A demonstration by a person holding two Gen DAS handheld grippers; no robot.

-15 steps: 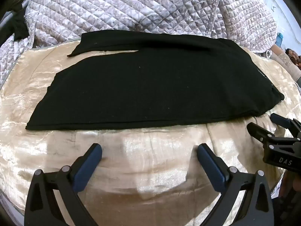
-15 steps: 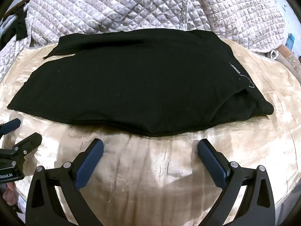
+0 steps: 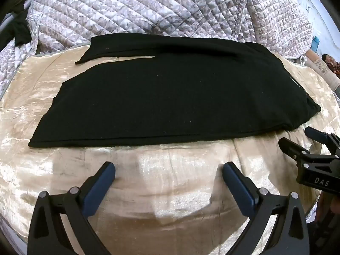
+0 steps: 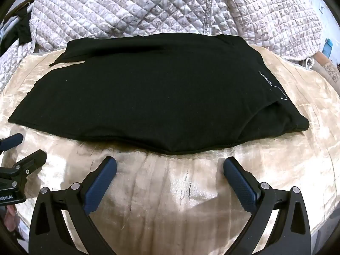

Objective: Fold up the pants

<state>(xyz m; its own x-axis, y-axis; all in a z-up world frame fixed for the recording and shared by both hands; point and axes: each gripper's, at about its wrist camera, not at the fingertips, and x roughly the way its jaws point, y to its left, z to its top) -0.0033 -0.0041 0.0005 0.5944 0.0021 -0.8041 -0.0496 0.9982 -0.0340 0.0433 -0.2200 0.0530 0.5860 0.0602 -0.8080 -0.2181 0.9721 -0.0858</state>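
Note:
Black pants [image 3: 170, 97] lie flat on a shiny beige cover [image 3: 148, 191], legs to the left, waist to the right; they also show in the right wrist view [image 4: 148, 97], with a small white label [image 4: 268, 78] near the waist. One leg lies partly apart at the far left [image 3: 102, 51]. My left gripper [image 3: 169, 170] is open and empty, just short of the pants' near edge. My right gripper [image 4: 170, 165] is open and empty, close to the near hem. Each gripper also appears at the other view's edge, the right one [image 3: 297, 138] and the left one [image 4: 27, 146].
A quilted grey-white bedspread [image 3: 170, 10] is heaped behind the pants. A dark garment [image 3: 19, 29] hangs at the far left. A person's patterned sleeve [image 3: 320, 68] and a blue object [image 3: 315, 42] are at the far right. The beige cover's edge curves down near me.
Both views have shifted slightly; the right gripper sits a little nearer the pants' hem. Both grippers stay open and the pants have not moved.

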